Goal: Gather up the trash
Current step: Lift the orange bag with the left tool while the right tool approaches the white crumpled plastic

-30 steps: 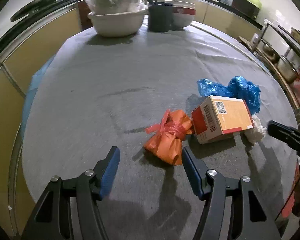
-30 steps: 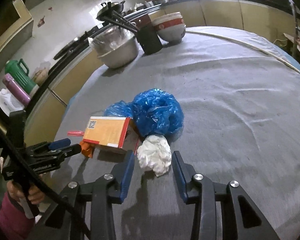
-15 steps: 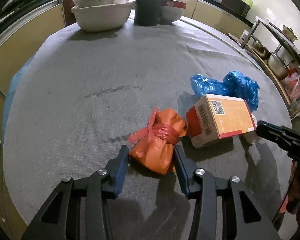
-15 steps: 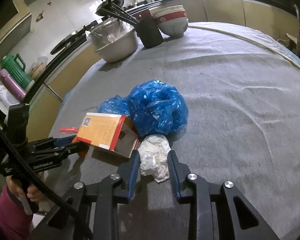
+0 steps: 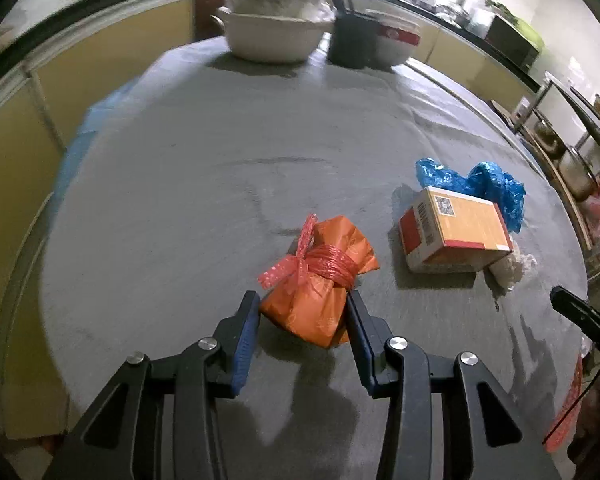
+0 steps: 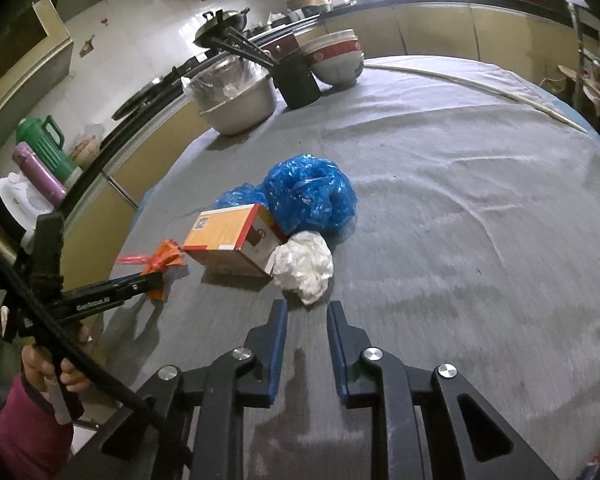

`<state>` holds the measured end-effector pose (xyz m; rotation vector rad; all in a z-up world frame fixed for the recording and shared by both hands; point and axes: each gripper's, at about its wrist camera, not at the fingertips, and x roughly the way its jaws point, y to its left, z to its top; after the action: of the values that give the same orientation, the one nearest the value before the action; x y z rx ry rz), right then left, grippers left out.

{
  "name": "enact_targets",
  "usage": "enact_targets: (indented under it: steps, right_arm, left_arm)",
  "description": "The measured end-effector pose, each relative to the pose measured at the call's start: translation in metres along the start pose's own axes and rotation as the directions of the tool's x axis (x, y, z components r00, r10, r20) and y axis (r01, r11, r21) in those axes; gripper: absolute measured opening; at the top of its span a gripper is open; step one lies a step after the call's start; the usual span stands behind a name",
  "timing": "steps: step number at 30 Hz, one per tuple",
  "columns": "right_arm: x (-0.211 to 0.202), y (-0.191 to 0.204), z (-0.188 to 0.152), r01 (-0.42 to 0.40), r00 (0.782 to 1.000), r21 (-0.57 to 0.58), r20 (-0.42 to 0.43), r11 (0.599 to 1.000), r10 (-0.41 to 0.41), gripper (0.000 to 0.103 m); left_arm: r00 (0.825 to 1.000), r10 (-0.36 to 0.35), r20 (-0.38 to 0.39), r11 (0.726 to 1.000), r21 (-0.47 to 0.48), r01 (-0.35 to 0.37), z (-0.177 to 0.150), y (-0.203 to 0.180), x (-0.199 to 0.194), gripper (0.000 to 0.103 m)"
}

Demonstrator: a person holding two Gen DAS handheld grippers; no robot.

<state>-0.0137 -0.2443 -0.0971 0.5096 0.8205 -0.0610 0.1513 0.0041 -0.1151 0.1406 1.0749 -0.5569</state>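
Since the orange bag on the grey tablecloth looks light and crushable, below its knot is the sensible hold; the left gripper clamps it there. Further right, the right gripper has pinched empty, just short of the soft white tissue wad.

Two bags, one box, one tissue

A matt grey cloth is spread on the table, crinkly glossy blue plastic is seen beside smooth cardboard and crumpled white paper.
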Motion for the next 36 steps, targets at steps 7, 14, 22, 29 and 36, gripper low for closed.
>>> enact_targets:
  steps: [7,14,22,29,36]
  right_arm:
    - [-0.033,0.0,-0.019,-0.032,0.998,0.033,0.048,0.999,0.03,0.021]
    - [-0.067,0.002,-0.031,-0.065,0.993,0.049,0.103,0.997,0.06,0.021]
    - [-0.109,0.0,-0.048,-0.095,0.982,0.059,0.167,0.994,0.084,0.021]
    - [-0.134,-0.007,-0.06,-0.109,0.975,0.077,0.205,0.991,0.091,0.021]
    - [-0.148,-0.01,-0.067,-0.127,0.968,0.081,0.227,0.989,0.106,0.021]
  left_arm:
    - [0.997,0.008,0.074,1.0,0.003,-0.008,-0.018,-0.009,-0.044,0.045]
    - [0.992,0.015,0.126,0.998,0.052,-0.022,-0.027,-0.044,-0.082,0.045]
    - [0.984,0.03,0.174,0.99,0.128,-0.053,-0.035,-0.088,-0.106,0.045]
    - [0.972,0.056,0.227,0.976,0.193,-0.101,-0.04,-0.122,-0.123,0.045]
    - [0.965,0.071,0.253,0.967,0.221,-0.129,-0.044,-0.144,-0.129,0.045]
